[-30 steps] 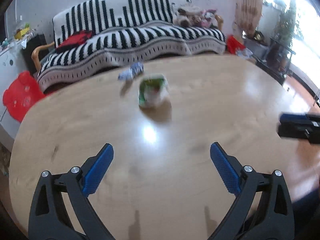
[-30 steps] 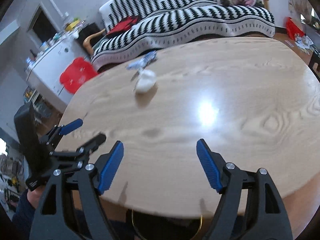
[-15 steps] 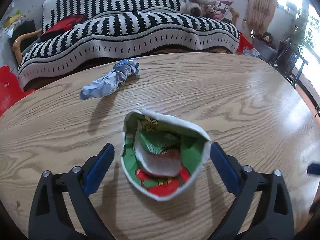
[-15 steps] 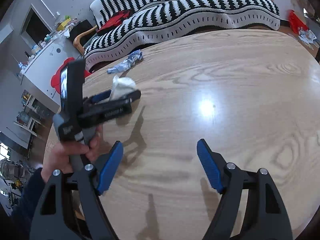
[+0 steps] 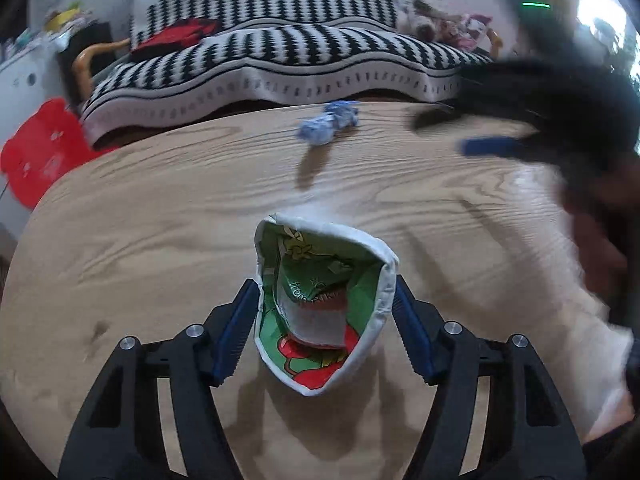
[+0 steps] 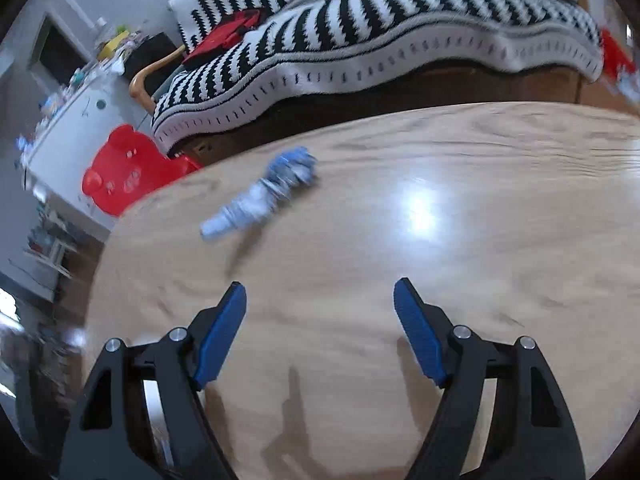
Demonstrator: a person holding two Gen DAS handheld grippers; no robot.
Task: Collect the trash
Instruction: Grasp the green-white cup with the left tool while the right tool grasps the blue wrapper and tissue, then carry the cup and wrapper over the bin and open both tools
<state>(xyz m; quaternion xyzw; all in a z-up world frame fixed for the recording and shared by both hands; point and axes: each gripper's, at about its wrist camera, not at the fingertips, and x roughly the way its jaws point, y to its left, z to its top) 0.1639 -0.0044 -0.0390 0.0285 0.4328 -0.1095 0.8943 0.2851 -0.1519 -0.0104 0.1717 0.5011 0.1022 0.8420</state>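
A crumpled white paper cup [image 5: 320,300] with a green and red inside lies on the wooden table [image 5: 160,240], mouth toward me. My left gripper [image 5: 324,328] is shut on the cup, one blue pad on each side. A crumpled blue and white wrapper [image 5: 328,126] lies near the table's far edge; it also shows in the right wrist view [image 6: 264,196]. My right gripper [image 6: 320,332] is open and empty above the table, short of the wrapper. It shows blurred at the right of the left wrist view [image 5: 520,132].
A sofa with a black and white striped cover [image 5: 280,64] stands behind the table. A red plastic stool [image 6: 120,168] and a white cabinet [image 6: 72,128] stand at the left. The table's far edge runs just beyond the wrapper.
My left gripper has closed on the cup. My right gripper has swung forward and left toward the blue wrapper, which is now larger in its view.
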